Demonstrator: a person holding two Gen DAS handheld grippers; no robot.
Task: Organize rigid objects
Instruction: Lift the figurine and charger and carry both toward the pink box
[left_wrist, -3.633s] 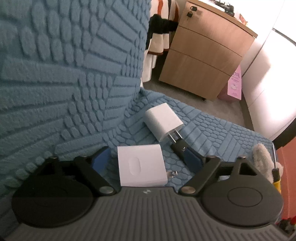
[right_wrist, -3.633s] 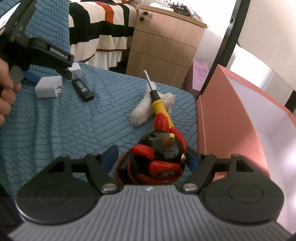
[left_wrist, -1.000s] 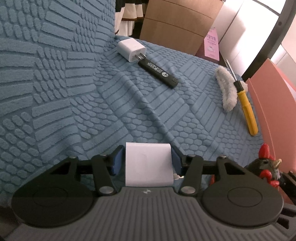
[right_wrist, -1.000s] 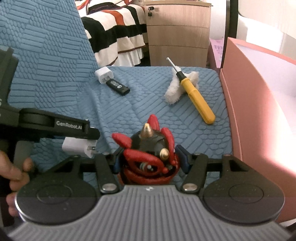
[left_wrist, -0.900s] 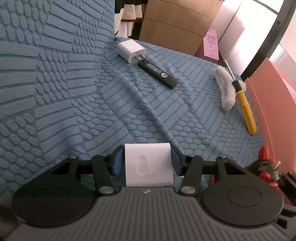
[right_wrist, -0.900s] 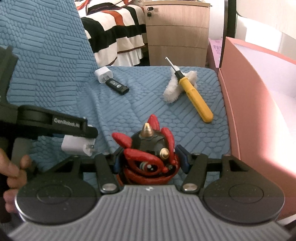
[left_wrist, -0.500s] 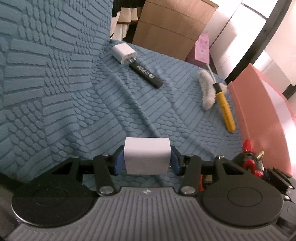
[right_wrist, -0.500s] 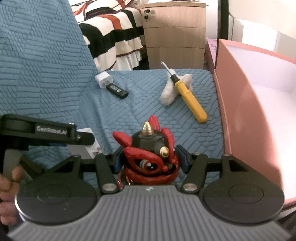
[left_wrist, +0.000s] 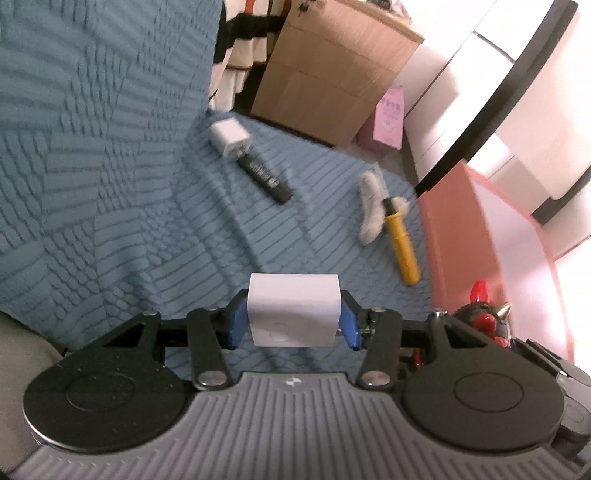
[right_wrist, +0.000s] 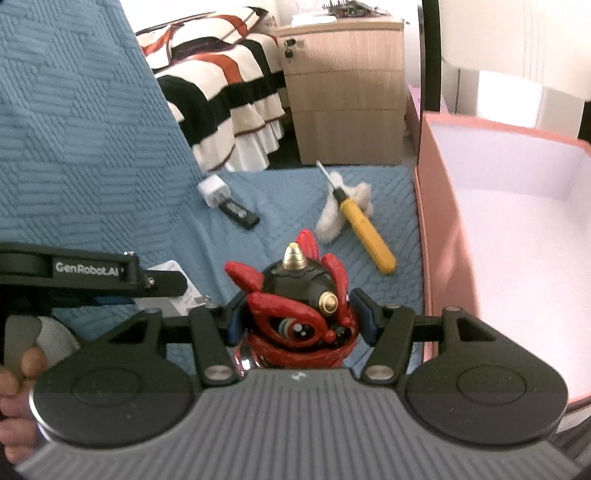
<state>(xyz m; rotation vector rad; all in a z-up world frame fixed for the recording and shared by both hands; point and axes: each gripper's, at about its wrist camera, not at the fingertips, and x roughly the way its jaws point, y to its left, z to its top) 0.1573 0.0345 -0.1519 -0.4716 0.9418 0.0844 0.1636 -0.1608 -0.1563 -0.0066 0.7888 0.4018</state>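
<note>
Left gripper (left_wrist: 293, 320) clamps a white charger block (left_wrist: 293, 309) between its blue pads. Right gripper (right_wrist: 299, 320) grips a red-and-black horned figurine (right_wrist: 299, 306); yellow-handled screwdriver (right_wrist: 365, 232) lies beyond the jaws, pink box (right_wrist: 439, 236) to their right.

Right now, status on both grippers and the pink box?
Left gripper shut on white square charger. Right gripper shut on red-and-black horned figurine. Pink open box alongside, nothing blocking it.
</note>
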